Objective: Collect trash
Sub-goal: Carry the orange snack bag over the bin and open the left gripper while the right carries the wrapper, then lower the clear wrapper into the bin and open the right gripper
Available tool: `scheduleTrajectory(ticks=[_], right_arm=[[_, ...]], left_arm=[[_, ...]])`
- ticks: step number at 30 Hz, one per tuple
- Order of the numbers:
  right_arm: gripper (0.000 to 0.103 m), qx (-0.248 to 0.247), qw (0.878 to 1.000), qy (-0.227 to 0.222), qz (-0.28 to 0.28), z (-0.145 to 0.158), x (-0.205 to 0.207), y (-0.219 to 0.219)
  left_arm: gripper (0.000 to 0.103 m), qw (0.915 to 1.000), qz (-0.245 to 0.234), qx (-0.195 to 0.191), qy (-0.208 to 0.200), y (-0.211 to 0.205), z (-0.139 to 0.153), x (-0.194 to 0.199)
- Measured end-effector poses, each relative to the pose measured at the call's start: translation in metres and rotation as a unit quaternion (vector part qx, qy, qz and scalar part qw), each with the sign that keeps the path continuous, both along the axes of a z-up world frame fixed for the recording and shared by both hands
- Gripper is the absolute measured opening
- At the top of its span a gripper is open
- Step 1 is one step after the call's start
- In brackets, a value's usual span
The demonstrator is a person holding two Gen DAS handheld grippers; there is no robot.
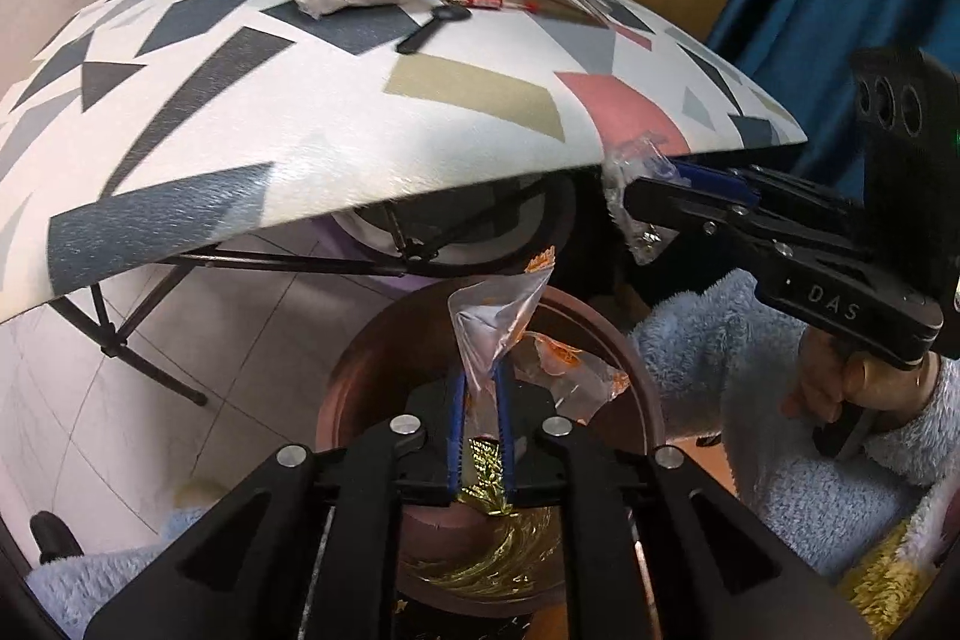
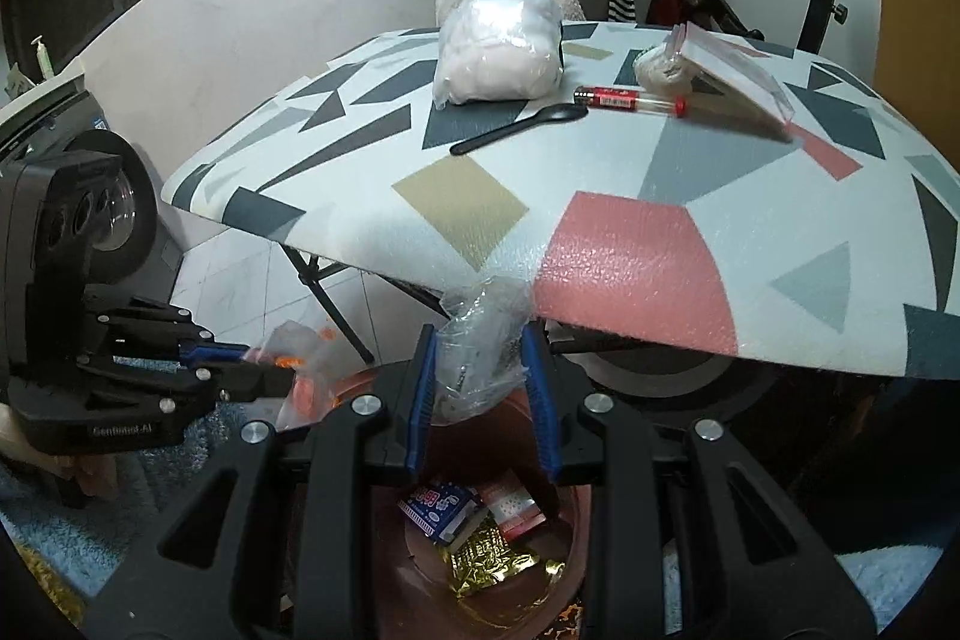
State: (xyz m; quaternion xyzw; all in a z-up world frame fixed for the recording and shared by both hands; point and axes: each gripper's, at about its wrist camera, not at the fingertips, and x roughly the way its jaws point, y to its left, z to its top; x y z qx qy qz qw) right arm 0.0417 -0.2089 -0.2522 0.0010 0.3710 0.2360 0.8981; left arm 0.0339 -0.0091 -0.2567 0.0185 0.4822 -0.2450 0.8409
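Trash: orange-print bag (image 1: 498, 334) pinched in left gripper (image 1: 480, 436), clear bag (image 2: 480, 346) in right gripper (image 2: 480, 400), both over bin (image 1: 645, 388). Risk: light film may drift past rim, snag table edge (image 2: 420, 274).

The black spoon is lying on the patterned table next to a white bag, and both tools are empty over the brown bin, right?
Not quite: both tools hold plastic wrappers. The left tool grips an orange-printed wrapper; the right tool a clear one, per both wrist views.
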Motion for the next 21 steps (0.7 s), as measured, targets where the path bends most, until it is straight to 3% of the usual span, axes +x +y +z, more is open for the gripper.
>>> scheduleTrajectory(ticks=[2,5,11,17,21], right_arm=[[0.031,-0.002,1.0,0.001,0.001,-0.001,0.0,0.0],[0.031,-0.003,1.0,0.003,0.002,-0.003,0.002,0.001],[0.031,-0.006,1.0,0.007,0.002,-0.005,0.003,0.002],[0.031,-0.02,1.0,0.013,0.013,-0.01,0.002,0.008],[0.031,-0.032,0.999,0.024,0.021,-0.016,0.003,0.014]], left_arm=[[0.028,1.0,-0.004,0.001,0.002,-0.001,-0.001,-0.001],[0.04,1.0,0.0,-0.004,-0.002,0.002,0.0,-0.001],[0.056,0.9987,0.04,-0.023,-0.02,0.017,0.008,-0.002],[0.08,0.9913,0.1,-0.027,-0.081,0.034,0.029,-0.011],[0.089,0.9849,0.127,-0.028,-0.114,0.042,0.04,-0.016]])
